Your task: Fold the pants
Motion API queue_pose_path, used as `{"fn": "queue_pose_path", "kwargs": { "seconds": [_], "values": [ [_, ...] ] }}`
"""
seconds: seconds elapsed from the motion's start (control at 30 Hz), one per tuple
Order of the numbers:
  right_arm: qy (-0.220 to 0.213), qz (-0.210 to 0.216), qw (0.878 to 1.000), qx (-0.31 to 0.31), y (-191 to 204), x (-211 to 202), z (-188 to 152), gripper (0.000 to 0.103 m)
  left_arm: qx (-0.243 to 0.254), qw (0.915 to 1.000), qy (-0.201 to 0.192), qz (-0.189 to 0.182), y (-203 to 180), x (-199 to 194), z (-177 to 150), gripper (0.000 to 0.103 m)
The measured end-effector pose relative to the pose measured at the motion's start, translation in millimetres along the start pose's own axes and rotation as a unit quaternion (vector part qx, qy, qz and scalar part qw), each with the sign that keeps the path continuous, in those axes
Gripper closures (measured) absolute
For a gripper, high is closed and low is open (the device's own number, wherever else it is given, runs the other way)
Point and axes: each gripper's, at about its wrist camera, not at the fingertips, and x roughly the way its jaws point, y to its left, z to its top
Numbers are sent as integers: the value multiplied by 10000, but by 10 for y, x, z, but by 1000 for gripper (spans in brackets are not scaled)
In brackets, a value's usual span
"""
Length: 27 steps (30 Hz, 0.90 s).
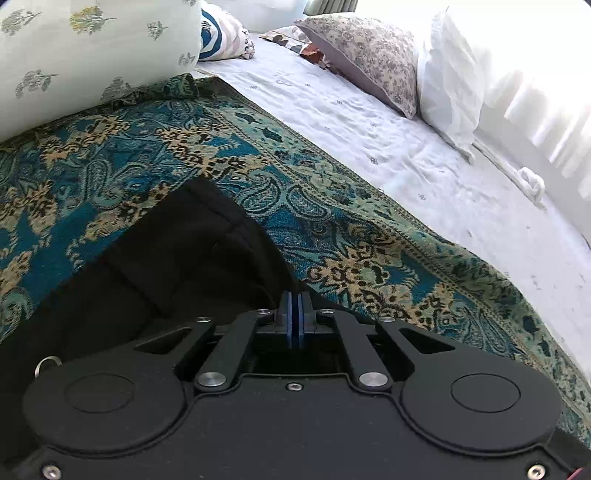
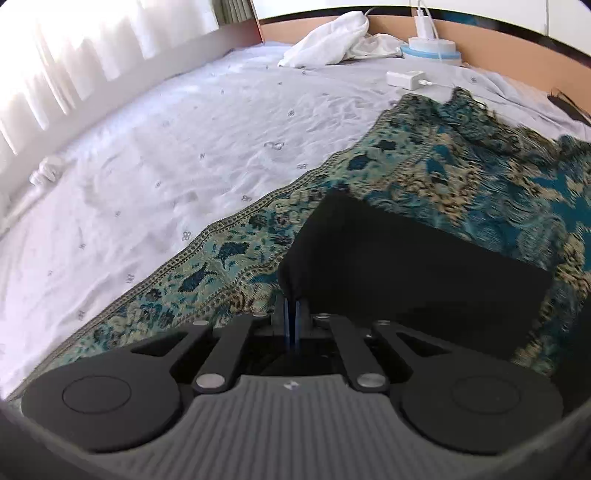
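No readable text, label, brand or number shows anywhere in either wrist view.

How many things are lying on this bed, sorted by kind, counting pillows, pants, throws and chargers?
Pillows: 4, floral cream, striped blue, grey floral, plain white
Black pants: 1
Paisley throw: 1
White charger bricks: 2
Total: 8

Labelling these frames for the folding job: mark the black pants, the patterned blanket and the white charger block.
black pants (image 1: 177,258), left wrist view, on the flat cloth below the hemmed edge.
patterned blanket (image 1: 122,147), left wrist view, on its teal middle.
white charger block (image 2: 404,79), right wrist view, on its top face.
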Motion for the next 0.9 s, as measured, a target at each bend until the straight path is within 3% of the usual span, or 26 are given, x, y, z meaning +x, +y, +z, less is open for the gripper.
{"fn": "queue_pose_path", "kwargs": {
  "seconds": [0.43, 0.7, 0.9],
  "values": [
    [-280, 855, 9954, 333, -1094, -1088, -582, 98, 162, 9988, 16, -472, 412, -823, -212, 100],
    [-22, 836, 9943, 660, -1787, -1446, -1044, 98, 389, 9971, 76, -649, 746, -1364, -509, 101],
    [-441, 362, 9957, 729, -2141, -1736, -1136, 100, 395, 9977, 90, -549, 1016, -1548, -581, 101]
  ]
}}
